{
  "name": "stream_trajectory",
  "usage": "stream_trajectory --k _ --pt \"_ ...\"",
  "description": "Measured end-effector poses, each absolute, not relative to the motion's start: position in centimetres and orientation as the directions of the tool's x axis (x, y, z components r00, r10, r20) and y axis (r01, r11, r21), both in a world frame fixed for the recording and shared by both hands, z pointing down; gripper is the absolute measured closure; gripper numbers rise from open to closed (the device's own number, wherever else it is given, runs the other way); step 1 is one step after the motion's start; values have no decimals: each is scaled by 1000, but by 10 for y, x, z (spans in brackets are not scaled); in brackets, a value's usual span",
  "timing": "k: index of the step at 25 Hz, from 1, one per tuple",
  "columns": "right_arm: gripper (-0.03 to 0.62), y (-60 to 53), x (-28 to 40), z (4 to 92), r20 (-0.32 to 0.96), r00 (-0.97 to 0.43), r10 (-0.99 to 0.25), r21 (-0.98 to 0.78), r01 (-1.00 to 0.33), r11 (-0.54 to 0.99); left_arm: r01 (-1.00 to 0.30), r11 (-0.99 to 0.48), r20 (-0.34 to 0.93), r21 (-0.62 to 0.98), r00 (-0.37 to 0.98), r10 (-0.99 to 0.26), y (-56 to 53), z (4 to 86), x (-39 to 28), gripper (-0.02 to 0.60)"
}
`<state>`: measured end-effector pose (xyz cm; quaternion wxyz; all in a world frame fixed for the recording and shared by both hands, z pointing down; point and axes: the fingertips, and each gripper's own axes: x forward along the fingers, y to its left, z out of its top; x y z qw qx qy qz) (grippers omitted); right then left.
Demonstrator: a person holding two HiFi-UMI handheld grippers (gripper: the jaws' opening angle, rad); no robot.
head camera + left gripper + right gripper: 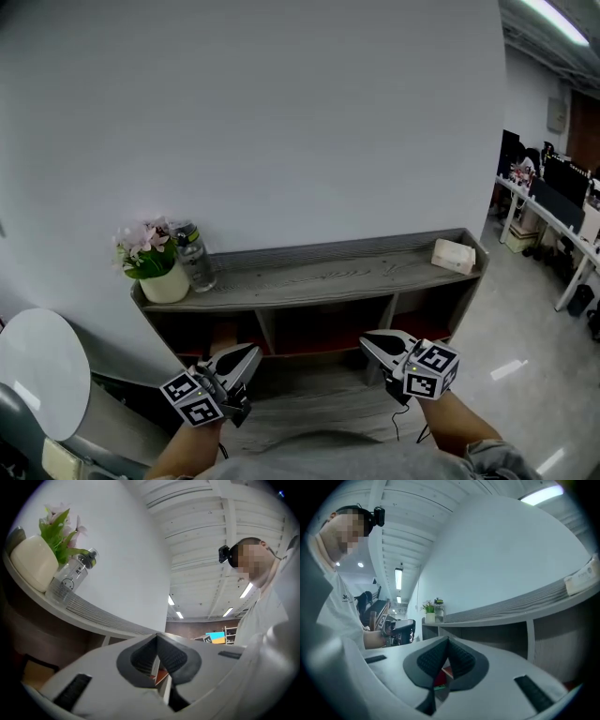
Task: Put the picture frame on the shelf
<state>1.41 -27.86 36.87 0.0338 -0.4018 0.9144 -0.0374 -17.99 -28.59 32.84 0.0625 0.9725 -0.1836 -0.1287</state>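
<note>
Both grippers hang in front of the low grey shelf unit (pixel 328 272), at the height of its lower compartments. My left gripper (pixel 251 352) is shut, its pads meeting at the tips with nothing between them (pixel 156 636). My right gripper (pixel 366 339) is also shut and empty (pixel 448 640). A tan flat thing (pixel 35 674) lies in the lower left compartment; I cannot tell whether it is the picture frame. No frame shows clearly in any view.
On the shelf top stand a white pot of pink flowers (pixel 164 281) and a clear bottle (pixel 194 258) at the left, and a beige box (pixel 454 255) at the right end. A round white tabletop (pixel 42 370) is at the left; office desks (pixel 553 216) far right.
</note>
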Motion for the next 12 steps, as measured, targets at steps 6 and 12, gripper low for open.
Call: stream_trajectory --k 6,12 --pt "580 -280 10 367 -38 -670 -741 -113 -734 669 -364 -923 -216 125 898 -384 -281 338 -181 574" --pt "582 -284 11 371 -38 -669 -742 -113 -735 669 -371 -922 -205 111 899 -386 -280 342 -176 574"
